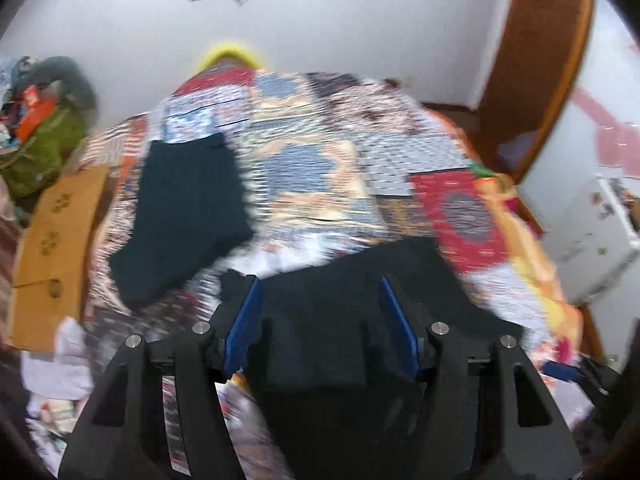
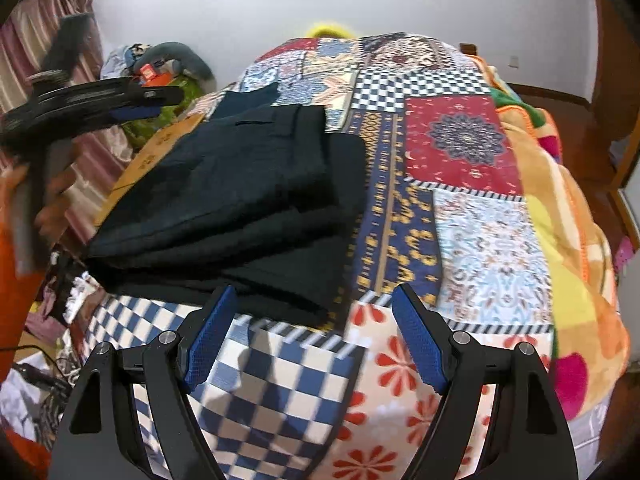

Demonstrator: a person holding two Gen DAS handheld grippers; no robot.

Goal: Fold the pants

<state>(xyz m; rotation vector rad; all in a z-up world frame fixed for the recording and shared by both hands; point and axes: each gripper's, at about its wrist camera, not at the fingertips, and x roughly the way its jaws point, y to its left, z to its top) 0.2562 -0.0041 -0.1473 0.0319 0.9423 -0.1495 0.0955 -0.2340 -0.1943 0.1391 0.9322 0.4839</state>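
Observation:
Dark folded pants point(image 2: 240, 200) lie in a stack on the left half of the patchwork bedspread point(image 2: 460, 140). A second dark piece point(image 2: 252, 98) shows just behind them. My right gripper point(image 2: 314, 292) stands open at the pants' near edge, with nothing between its blue pads point(image 2: 208, 340). A hand point(image 2: 52, 200) holds my left gripper point(image 2: 160, 102) in the air above the pants' left side. The left wrist view is blurred: the left gripper point(image 1: 319, 280) has its pads well apart over black cloth point(image 1: 352, 272) without pressing on it. Another dark piece point(image 1: 184, 212) lies farther off.
A cardboard box point(image 1: 56, 232) stands against the bed's left side, with a green jacket and clutter point(image 1: 44, 148) behind it. An orange-yellow blanket point(image 2: 568, 240) drapes the bed's right edge. A wooden door frame point(image 1: 540, 60) and a white cabinet point(image 1: 592, 240) are at right.

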